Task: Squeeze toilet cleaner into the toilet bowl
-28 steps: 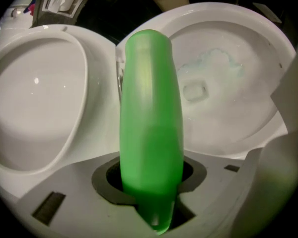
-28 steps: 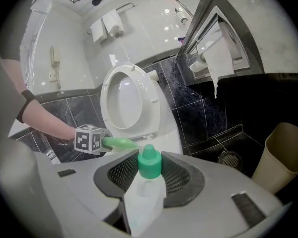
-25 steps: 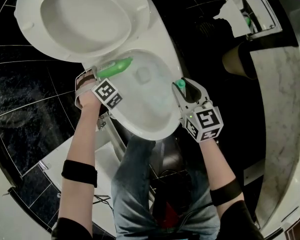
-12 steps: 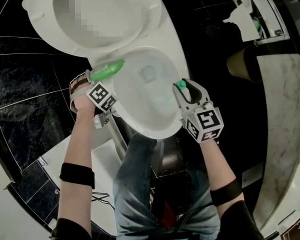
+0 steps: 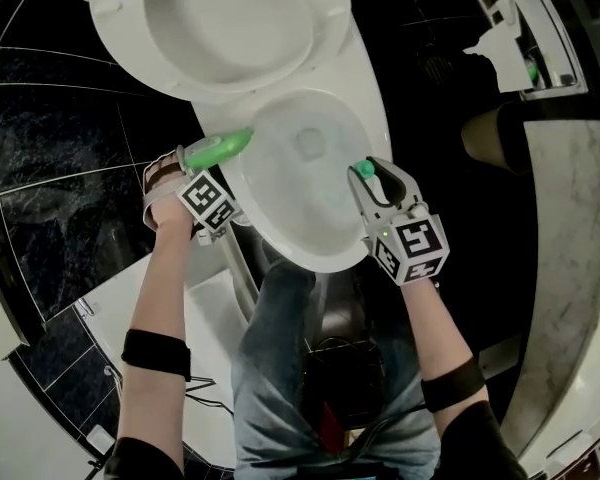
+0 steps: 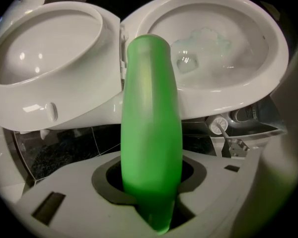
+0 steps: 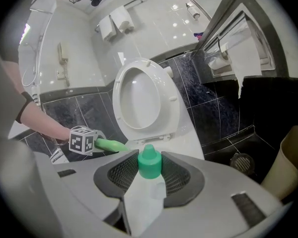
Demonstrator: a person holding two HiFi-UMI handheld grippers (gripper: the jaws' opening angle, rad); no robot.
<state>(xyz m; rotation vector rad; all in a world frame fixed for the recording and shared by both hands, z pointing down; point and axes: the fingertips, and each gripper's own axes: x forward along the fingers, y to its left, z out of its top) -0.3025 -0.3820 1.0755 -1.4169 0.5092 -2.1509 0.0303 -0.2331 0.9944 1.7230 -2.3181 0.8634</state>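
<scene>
Right gripper view: our right gripper point(image 7: 150, 158) clamps the white cleaner bottle point(image 7: 145, 200), its green cap point(image 7: 149, 165) at twelve o'clock between the pads; our left gripper point(image 6: 150, 182) grips a green handle point(image 6: 150, 108).

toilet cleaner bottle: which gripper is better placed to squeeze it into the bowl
Right. The right gripper is shut on the green-capped white bottle, at the toilet bowl rim. The left gripper grips a long green object instead.

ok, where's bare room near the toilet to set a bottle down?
Free: dark tile floor left of the toilet bowl, past the left gripper holding a green bottle. Crowded: bowl front, between the person's legs and the right gripper gripping the white bottle; right side tighter, bin beside marble surface.
</scene>
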